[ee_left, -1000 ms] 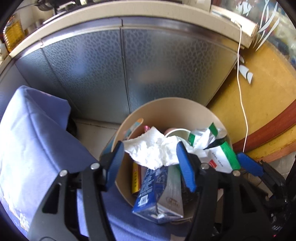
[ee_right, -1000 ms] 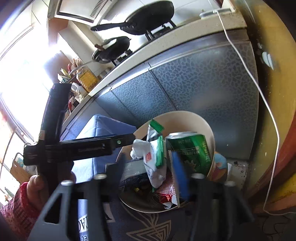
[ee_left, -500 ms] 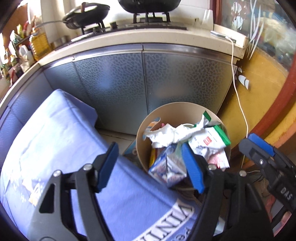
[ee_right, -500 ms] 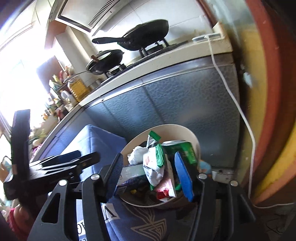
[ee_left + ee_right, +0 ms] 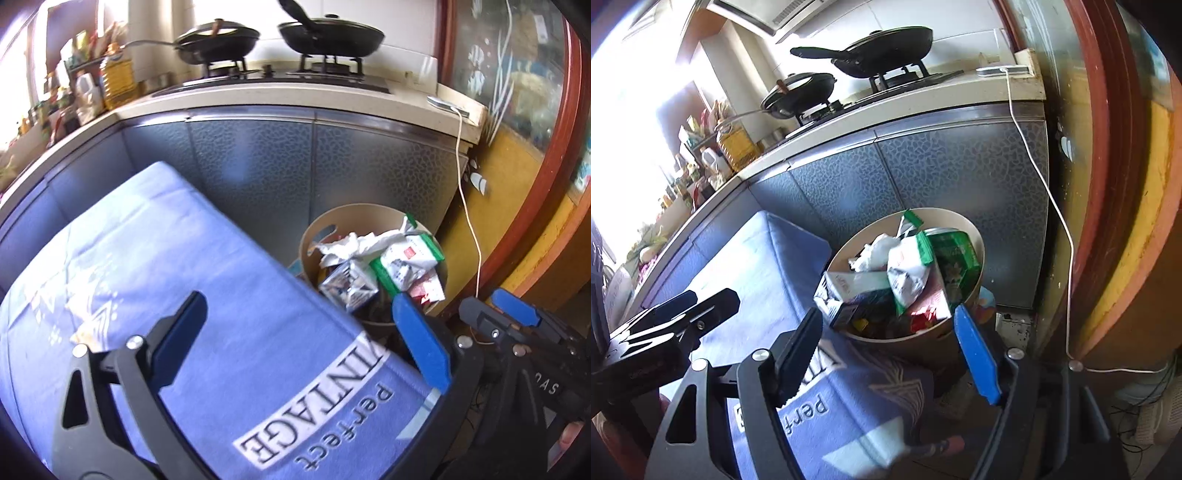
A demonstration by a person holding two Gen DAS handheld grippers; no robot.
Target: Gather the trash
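Two tools, both spread wide and holding nothing, their jaws having just been opening: the left tool [image 5: 306, 343] over a blue cloth [image 5: 155, 266], the right tool [image 5: 886, 350] nearer the bin [image 5: 975, 240]. Beyond the cloth's far right edge, against the cabinet [image 5: 923, 177], the bin stands upright, heaped past its rim with crumpled paper [image 5: 351, 243], cartons and a green can [image 5: 953, 251].

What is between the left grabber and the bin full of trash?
In the left wrist view, only the blue cloth lies between the open left gripper and the trash bin; nothing is held.
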